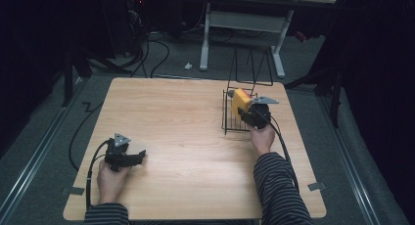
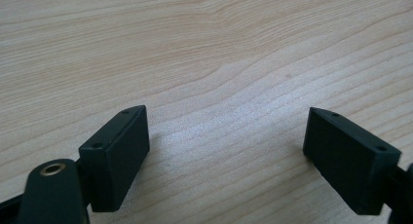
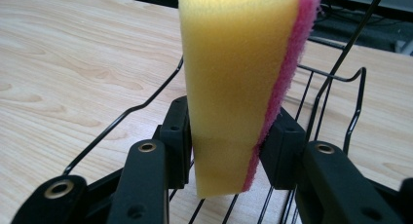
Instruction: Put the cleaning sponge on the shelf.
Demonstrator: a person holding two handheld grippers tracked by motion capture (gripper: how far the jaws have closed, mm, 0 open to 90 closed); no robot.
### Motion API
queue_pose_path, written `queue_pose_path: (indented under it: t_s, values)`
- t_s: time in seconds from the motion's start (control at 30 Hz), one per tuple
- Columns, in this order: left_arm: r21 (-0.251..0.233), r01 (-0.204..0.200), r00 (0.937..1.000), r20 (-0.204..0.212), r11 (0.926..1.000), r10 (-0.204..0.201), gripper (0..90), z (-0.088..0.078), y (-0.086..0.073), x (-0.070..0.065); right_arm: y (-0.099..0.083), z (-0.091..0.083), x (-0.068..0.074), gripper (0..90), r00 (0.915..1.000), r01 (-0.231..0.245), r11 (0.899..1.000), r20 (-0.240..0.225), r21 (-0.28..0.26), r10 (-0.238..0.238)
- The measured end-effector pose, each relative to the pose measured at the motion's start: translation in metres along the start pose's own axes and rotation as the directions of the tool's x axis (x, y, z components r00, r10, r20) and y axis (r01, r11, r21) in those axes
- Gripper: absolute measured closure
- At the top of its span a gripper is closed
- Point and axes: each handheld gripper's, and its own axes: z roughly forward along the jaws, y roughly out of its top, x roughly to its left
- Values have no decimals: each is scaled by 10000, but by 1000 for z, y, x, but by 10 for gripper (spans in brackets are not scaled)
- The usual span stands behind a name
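A yellow sponge [image 3: 234, 73] with a pink scouring side stands upright between my right gripper's [image 3: 226, 146] jaws, which are shut on its lower end. In the high view the sponge [image 1: 240, 101] and the right gripper [image 1: 247, 112] hang over a black wire rack [image 1: 229, 118] at the table's right side. The rack's wires [image 3: 336, 112] pass under and behind the sponge. My left gripper [image 1: 142, 155] rests at the front left of the table. Its jaws are open in the left gripper view [image 2: 226, 151], with bare wood between them.
The wooden table [image 1: 176, 127] has free room across its middle and left. The rack's tall wire back [image 1: 250, 68] rises at the far edge. A desk frame [image 1: 242, 27] and cables lie on the floor beyond.
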Motion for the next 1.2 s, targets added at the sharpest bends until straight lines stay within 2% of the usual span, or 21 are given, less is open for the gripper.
queue_pose_path:
  t_s: [0.57, 0.83, 1.0, 1.2]
  values:
    - [28, -37, 10000, -1, 10000, 37, 175, 0, 0, 0, -4, 4, 0, 588, 9998, 159, 9999, 94, 48, -160]
    - [22, -23, 10000, 1, 10000, 23, 175, 0, 0, 0, -6, 5, -1, 413, 9998, 89, 9997, 184, 218, -93]
    - [23, -24, 10000, 0, 10000, 24, 176, 0, 0, 0, -6, 2, -3, 326, 10000, 28, 9998, 28, 211, -29]
    - [22, -25, 10000, 1, 10000, 25, 175, 0, 0, 0, -4, -4, -4, 262, 9996, -56, 9999, -258, 158, 60]
